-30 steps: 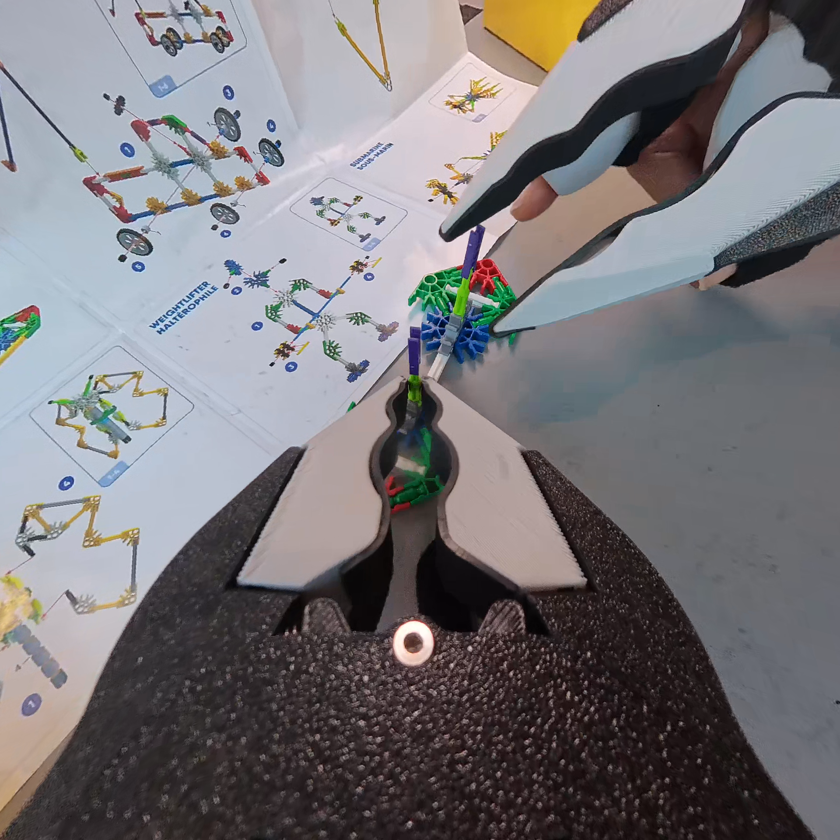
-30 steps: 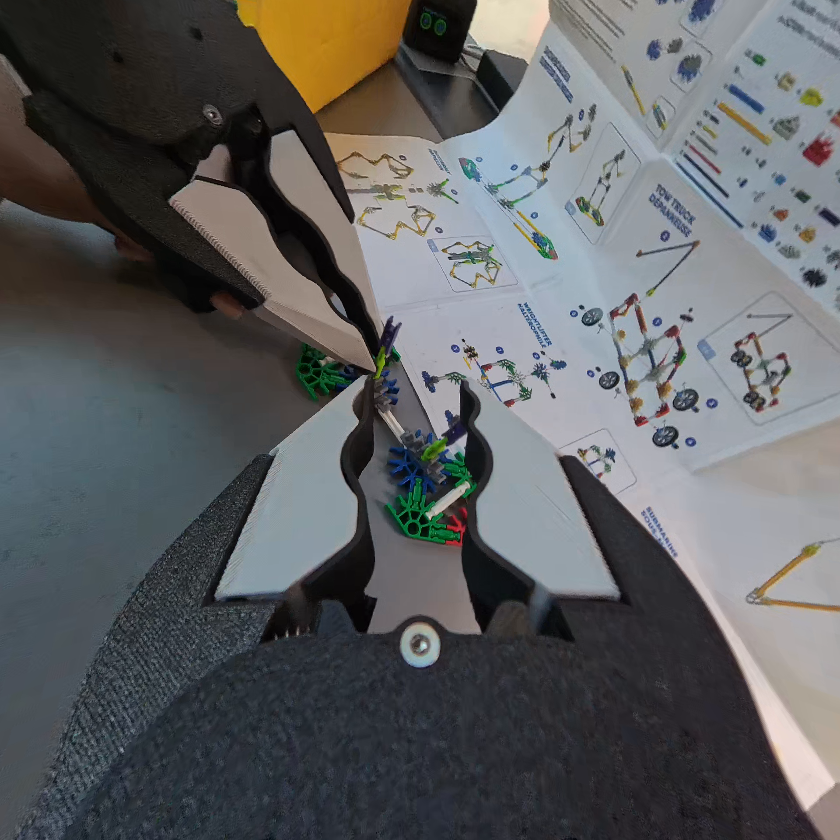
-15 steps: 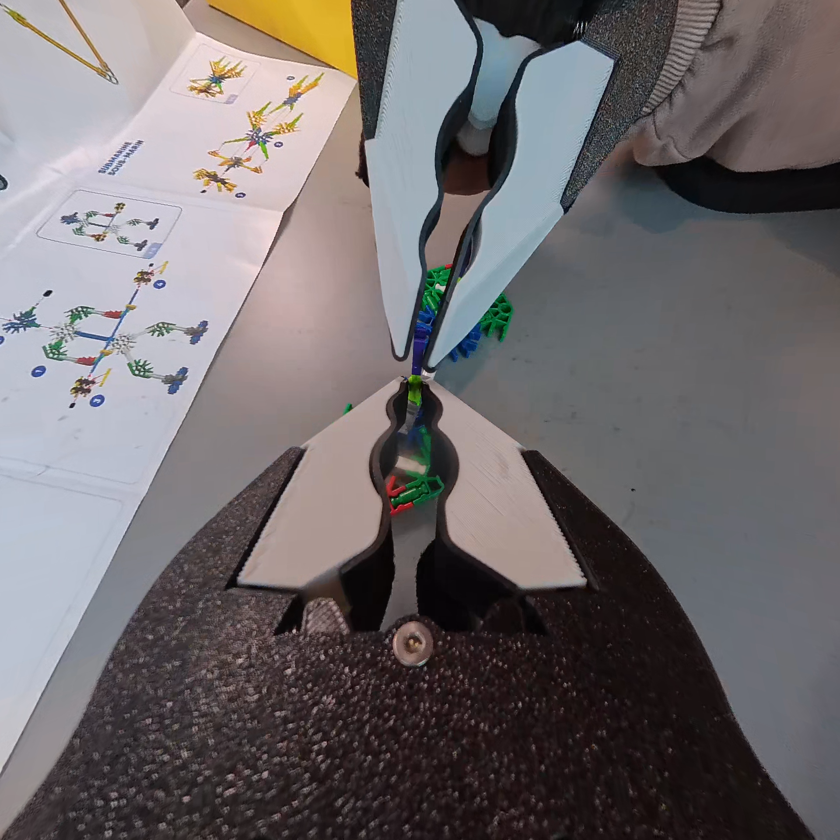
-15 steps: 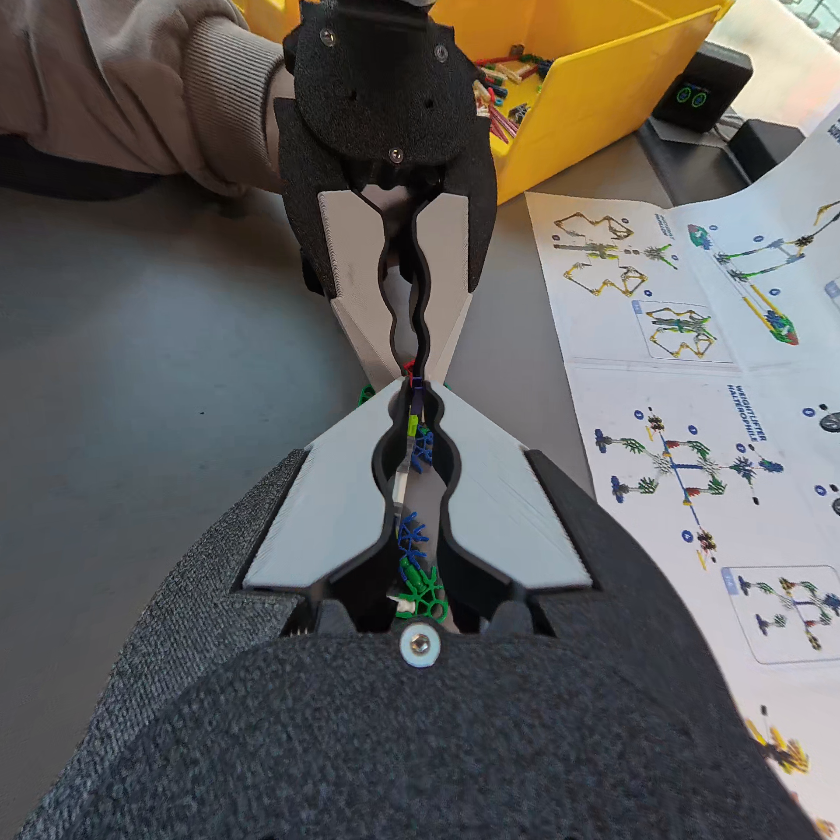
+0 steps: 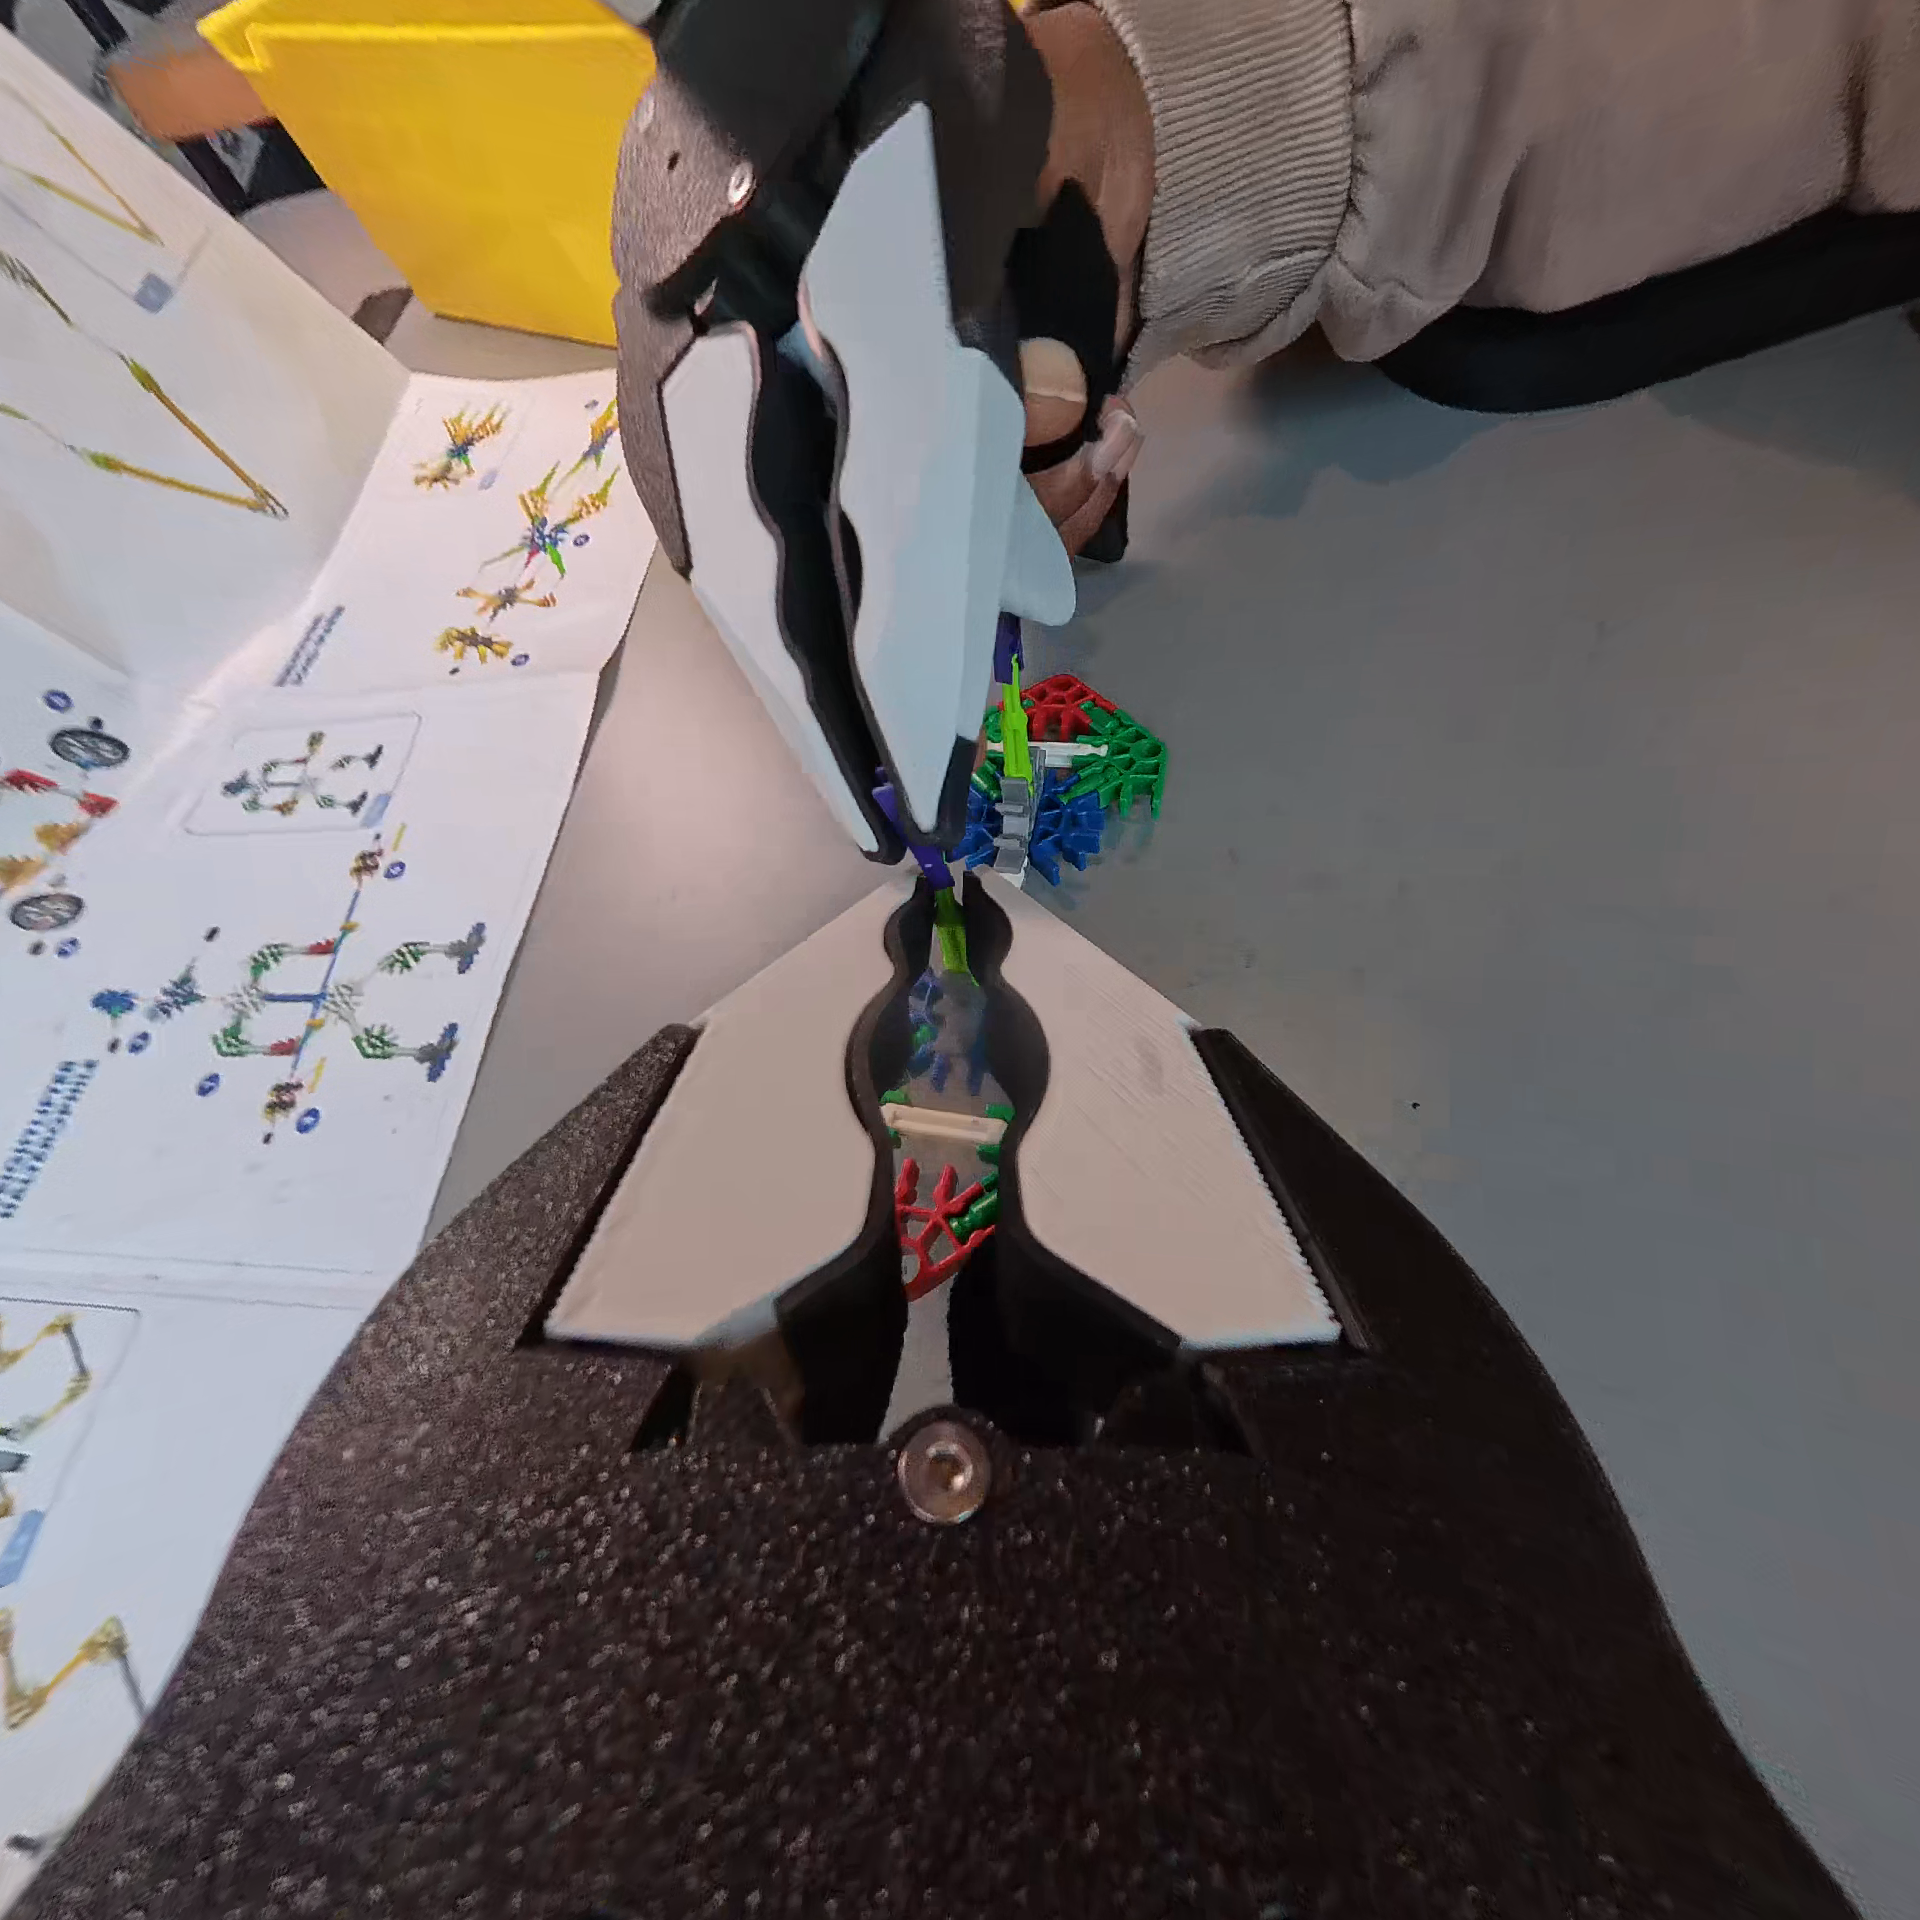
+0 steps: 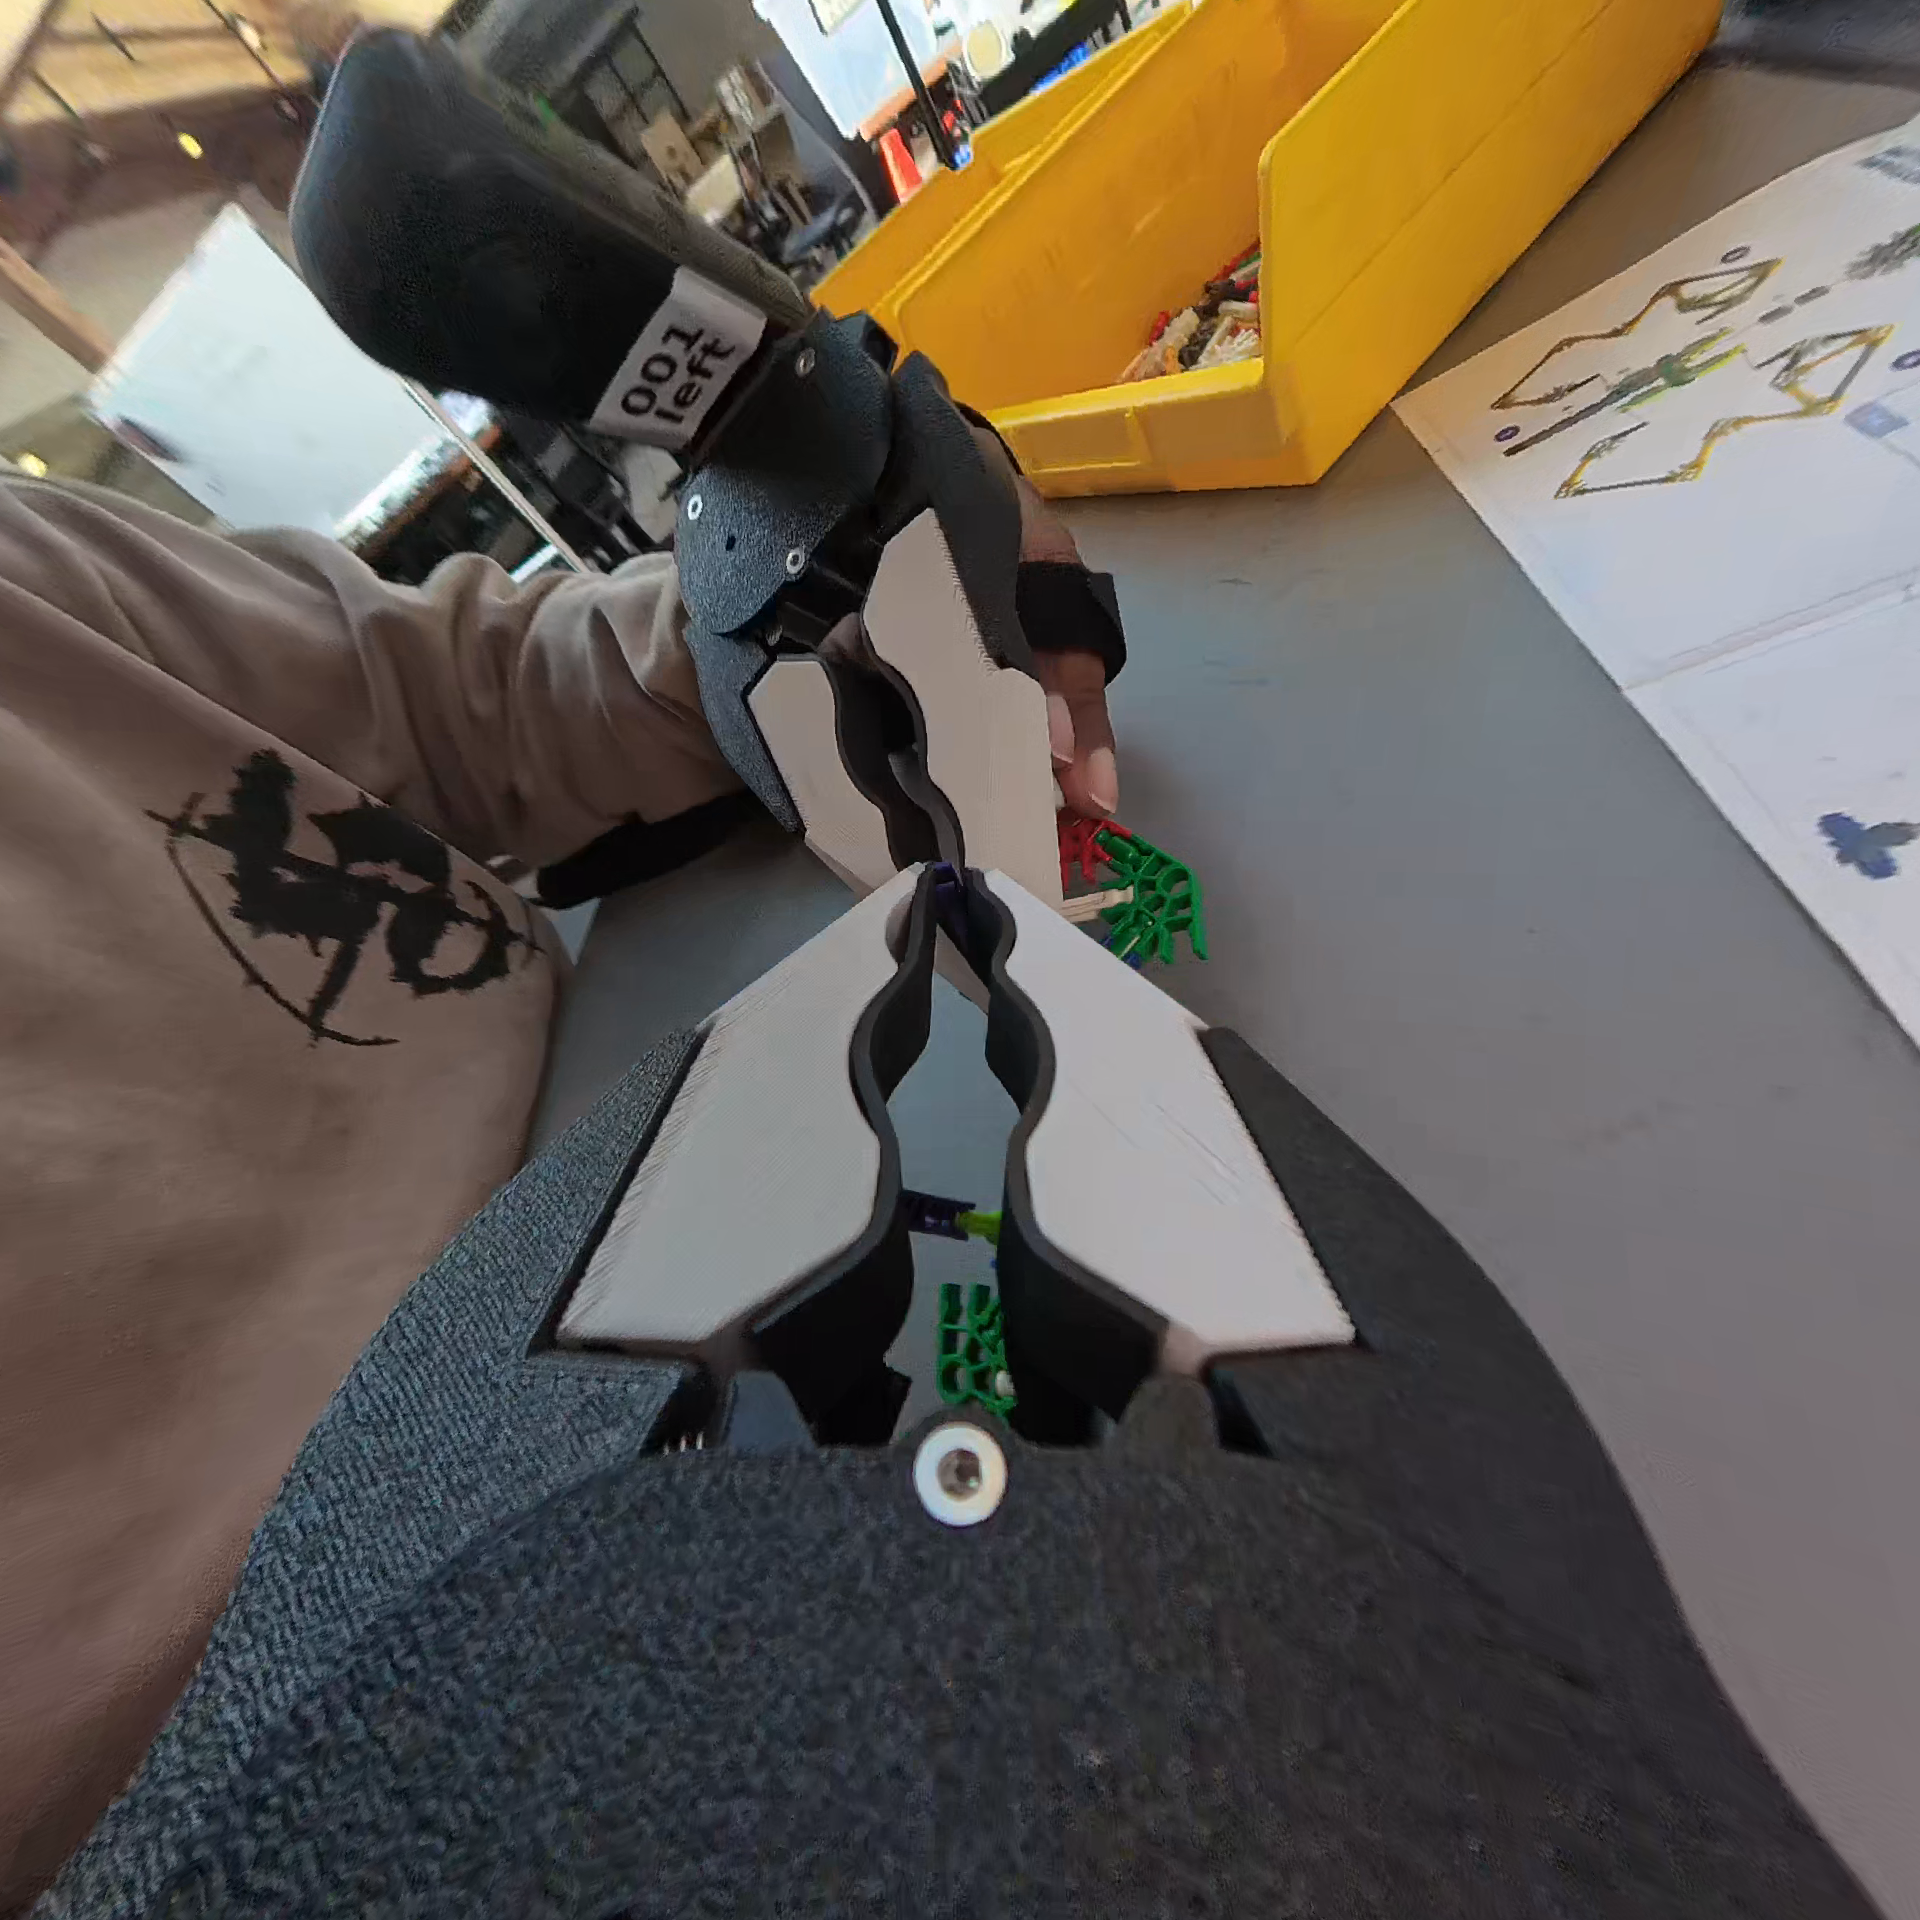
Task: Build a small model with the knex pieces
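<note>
left wrist: close, looks down past gripper [image 5: 940, 883] | right wrist: faces opposite | shared: grey table [image 5: 1507, 935]

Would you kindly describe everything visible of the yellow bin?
The yellow bin is an open-topped, smooth plastic-looking tub standing upright on the grey table, behind the two grippers and beside the white instruction sheet. It holds a jumble of small, mixed-colour construction pieces. Nothing grips it.

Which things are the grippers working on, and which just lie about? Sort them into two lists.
In the grippers:
left gripper, shut on lime-green rod
right gripper, shut on purple connector at that rod's tip

Lying about on the grey table:
red-green-blue connector cluster
instruction sheet
yellow bin
</note>
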### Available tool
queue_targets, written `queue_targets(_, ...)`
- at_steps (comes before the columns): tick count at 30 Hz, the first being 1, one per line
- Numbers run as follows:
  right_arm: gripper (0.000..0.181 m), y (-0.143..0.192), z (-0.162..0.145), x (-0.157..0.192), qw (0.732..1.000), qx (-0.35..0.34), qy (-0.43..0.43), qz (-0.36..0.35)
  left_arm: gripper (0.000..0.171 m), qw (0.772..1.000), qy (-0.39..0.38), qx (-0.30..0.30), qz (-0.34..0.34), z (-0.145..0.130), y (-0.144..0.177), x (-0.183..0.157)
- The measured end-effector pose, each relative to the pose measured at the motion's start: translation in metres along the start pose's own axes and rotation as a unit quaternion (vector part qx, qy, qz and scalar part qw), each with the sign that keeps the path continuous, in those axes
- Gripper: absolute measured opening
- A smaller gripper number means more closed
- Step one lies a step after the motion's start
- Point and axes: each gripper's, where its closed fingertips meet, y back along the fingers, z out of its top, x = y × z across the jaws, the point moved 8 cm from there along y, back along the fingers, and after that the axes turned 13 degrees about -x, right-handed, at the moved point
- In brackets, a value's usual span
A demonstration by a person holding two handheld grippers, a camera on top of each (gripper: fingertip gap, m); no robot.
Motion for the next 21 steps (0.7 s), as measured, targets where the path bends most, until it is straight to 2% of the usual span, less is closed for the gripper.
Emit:
queue_targets(4,0.002,0.007,-0.007,-0.001,0.989,-0.028,-0.124,0.07,0.003,0.99,-0.139,0.016,0.019,0.009,-0.005,-0.014)
queue_targets(6,0.002,0.01,-0.009,-0.002,0.983,-0.037,-0.152,0.1,0.003,0.982,-0.183,0.019,0.028,0.013,-0.007,-0.018)
queue_targets(8,0.002,0.012,-0.004,-0.003,0.98,-0.063,-0.157,0.103,0.003,0.979,-0.198,0.011,0.034,0.015,-0.008,-0.019)
queue_targets(10,0.002,0.015,0.005,-0.003,0.98,-0.095,-0.146,0.1,0.004,0.984,-0.172,0.01,0.037,0.013,-0.008,-0.017)
queue_targets(14,0.002,0.03,0.031,-0.003,0.992,-0.129,-0.015,-0.008,0.004,0.998,-0.05,0.012,0.024,0.001,-0.006,-0.006)
queue_targets(16,0.001,0.046,0.053,0.002,0.983,-0.137,0.085,-0.09,0.004,1.0,0.007,0.019,0.014,-0.007,-0.005,-0.002)
queue_targets(19,0.002,0.091,0.09,0.01,0.935,-0.129,0.224,-0.241,0.004,0.998,0.062,0.018,0.01,-0.012,-0.005,0.003)
queue_targets(21,0.002,0.132,0.11,0.015,0.895,-0.137,0.27,-0.327,0.004,0.997,0.081,0.017,0.007,-0.012,-0.005,0.004)
